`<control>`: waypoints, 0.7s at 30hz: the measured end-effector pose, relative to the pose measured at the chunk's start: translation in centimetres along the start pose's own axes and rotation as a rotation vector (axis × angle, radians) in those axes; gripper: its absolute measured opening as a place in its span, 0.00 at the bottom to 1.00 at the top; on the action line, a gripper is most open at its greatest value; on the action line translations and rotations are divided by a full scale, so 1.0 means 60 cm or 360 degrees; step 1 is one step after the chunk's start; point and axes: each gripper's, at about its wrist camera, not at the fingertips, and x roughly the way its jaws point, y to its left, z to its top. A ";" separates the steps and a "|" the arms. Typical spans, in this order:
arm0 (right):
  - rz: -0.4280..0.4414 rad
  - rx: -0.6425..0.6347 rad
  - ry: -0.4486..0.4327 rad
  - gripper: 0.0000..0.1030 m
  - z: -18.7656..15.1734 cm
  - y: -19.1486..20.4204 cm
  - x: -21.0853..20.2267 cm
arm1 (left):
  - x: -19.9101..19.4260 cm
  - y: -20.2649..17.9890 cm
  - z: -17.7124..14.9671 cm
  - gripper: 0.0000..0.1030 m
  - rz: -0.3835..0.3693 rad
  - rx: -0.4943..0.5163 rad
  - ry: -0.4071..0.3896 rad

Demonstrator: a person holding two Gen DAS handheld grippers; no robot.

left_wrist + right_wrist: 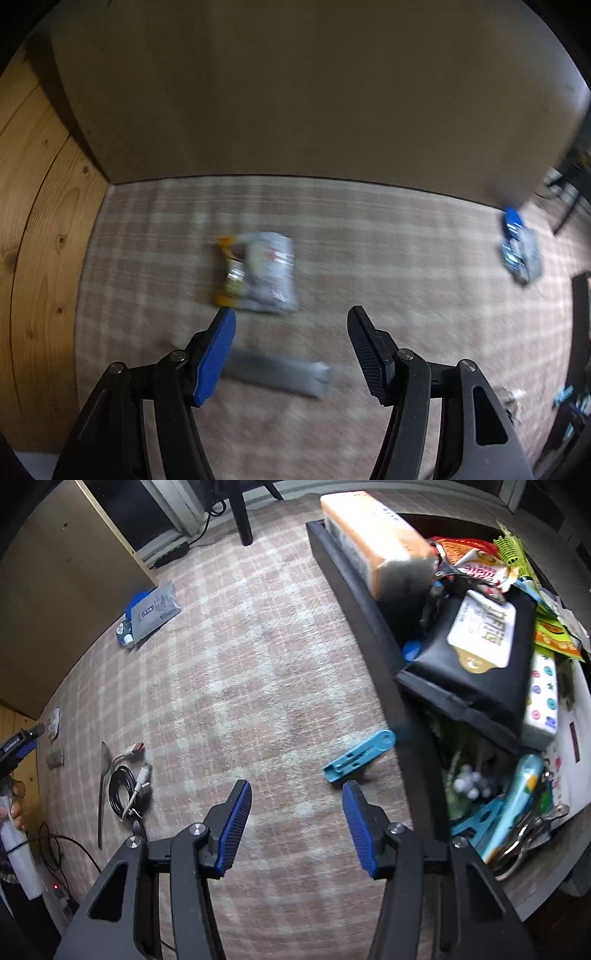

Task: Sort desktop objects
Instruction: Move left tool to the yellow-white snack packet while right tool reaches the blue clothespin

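Observation:
In the blurred left wrist view my left gripper (pixel 291 314) is open and empty above a checked cloth (pixel 369 240). A silver snack packet (pixel 266 273) with a yellow-ended wrapper (pixel 229 277) lies just beyond its left fingertip. A grey bar packet (pixel 277 373) lies below, between the fingers. In the right wrist view my right gripper (pixel 297 788) is open and empty. A light blue clip (pixel 358 757) lies just past its right fingertip, beside a black box (pixel 369 609) packed with several items.
A grey pouch with a blue item (pixel 151 613) lies far left near a cabinet (pixel 66 572); it also shows in the left wrist view (pixel 519 247). A coiled black cable with white plugs (pixel 129 782) and a thin knife-like tool (pixel 102 786) lie left. A wooden panel (pixel 33 221) bounds the cloth.

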 end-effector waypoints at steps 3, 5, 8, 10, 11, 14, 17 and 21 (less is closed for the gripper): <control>-0.0061 0.0015 0.0002 0.49 0.004 0.010 0.005 | 0.026 0.023 0.017 0.59 0.0003 -0.0031 0.0039; -0.0076 0.0052 0.0013 0.49 0.010 0.011 0.010 | 0.039 0.028 0.025 0.59 0.0016 -0.0019 0.0048; -0.0109 0.0093 0.0019 0.49 0.012 0.011 0.014 | 0.058 0.028 0.034 0.62 0.0011 -0.0006 0.0068; -0.0118 0.0120 0.0032 0.49 0.012 0.010 0.018 | 0.070 0.025 0.038 0.63 0.0021 0.0014 0.0079; -0.0119 0.0139 0.0041 0.49 0.012 0.008 0.020 | 0.075 0.023 0.039 0.63 0.0021 0.0021 0.0084; -0.0114 0.0210 0.0055 0.49 0.012 0.000 0.025 | 0.091 0.024 0.039 0.64 -0.0001 0.0027 0.0103; -0.0105 0.0276 0.0060 0.49 0.014 -0.009 0.027 | 0.091 0.027 0.034 0.61 -0.0033 0.0031 0.0062; -0.0095 0.0394 0.0056 0.49 0.024 -0.028 0.029 | 0.086 0.031 0.029 0.43 -0.0032 0.0050 0.0031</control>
